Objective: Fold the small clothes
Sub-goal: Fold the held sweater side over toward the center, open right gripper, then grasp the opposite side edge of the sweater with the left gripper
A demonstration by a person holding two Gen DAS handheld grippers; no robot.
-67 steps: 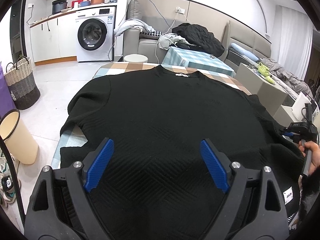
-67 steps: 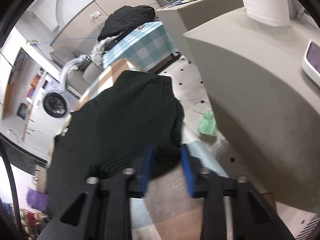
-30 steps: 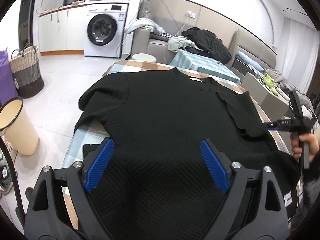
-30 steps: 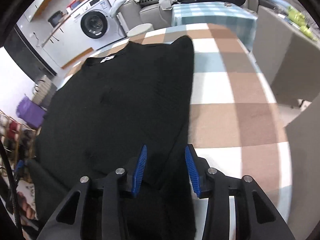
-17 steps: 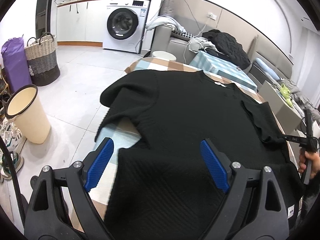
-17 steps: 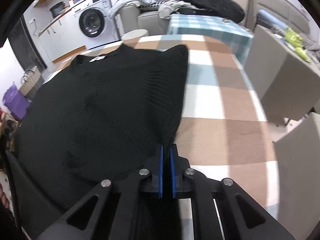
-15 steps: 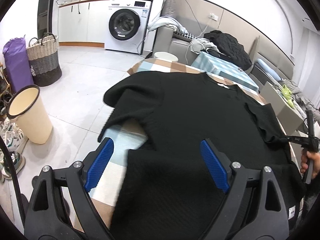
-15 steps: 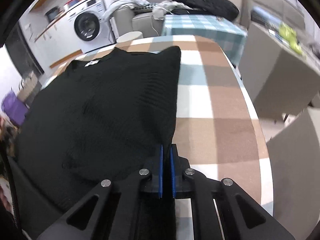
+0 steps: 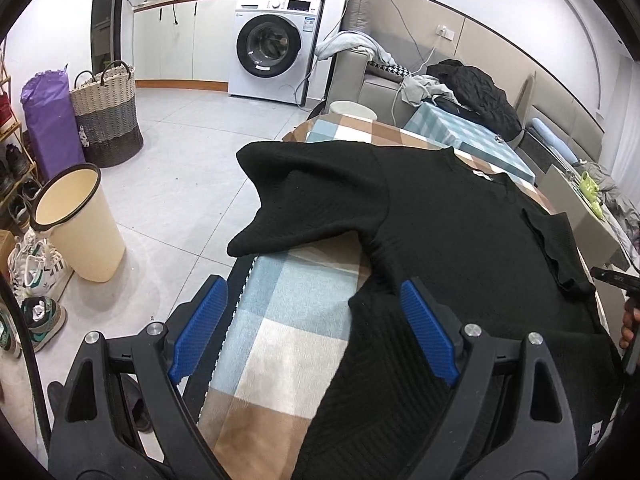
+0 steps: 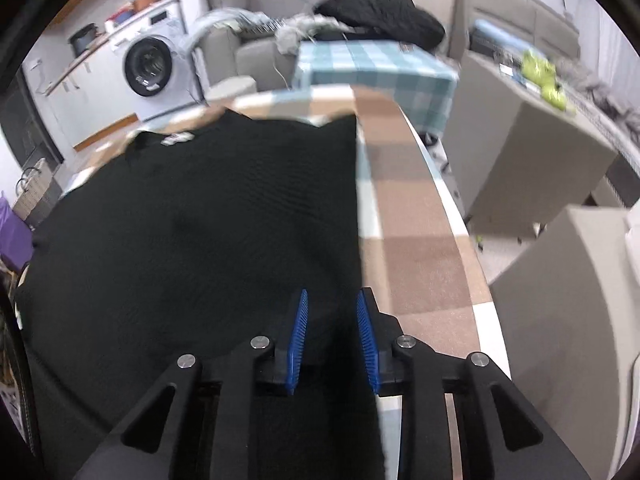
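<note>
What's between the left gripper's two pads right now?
In the left wrist view, the left gripper stands open over bare checked tablecloth; the black sweater hem edge only reaches in beside the right-hand pad.

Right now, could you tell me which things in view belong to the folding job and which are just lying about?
Belong to the job:
- black sweater, spread out with one sleeve folded in
- checked table under it
- left gripper, open
- right gripper, fingers parted over the sweater's edge

Lying about:
- washing machine
- bin
- basket
- shoes
- black jacket
</note>
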